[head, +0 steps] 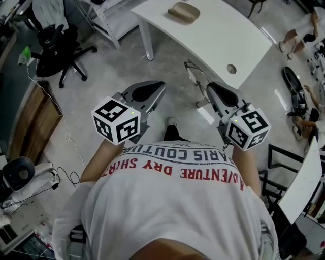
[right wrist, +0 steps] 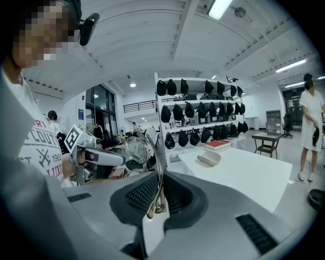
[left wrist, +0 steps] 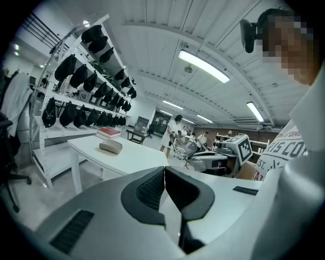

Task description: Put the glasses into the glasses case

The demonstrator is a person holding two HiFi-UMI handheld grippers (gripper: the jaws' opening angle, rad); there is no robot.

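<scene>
Since the white bench (head: 218, 38) stands ahead of the person (head: 172, 203), with a stretch of grey floor (head: 101, 66) between them, nothing can be set down yet. Both tools are held out in front and aimed toward it. The left gripper (head: 152, 90) carries nothing: its fingers (left wrist: 147, 190) are pressed together with no gap and nothing between them, probably kept free to steady or open the case later. The right gripper (head: 216, 89) does the carrying. Its fingers (right wrist: 177, 195) are nearly closed, pinching the thin folded temple arms of the glasses (head: 195, 76), so the frame and lenses stick out past the fingertips, clear of the pads and away from the body. Holding them by the arms keeps the lenses untouched. The glasses case (head: 184, 12), a rounded tan shell, lies on the bench toward its far edge, well apart from both tools. It looks closed, though its seam cannot be made out. A red book (right wrist: 218, 144) sits beyond it, so the approach to the case looks unobstructed.
</scene>
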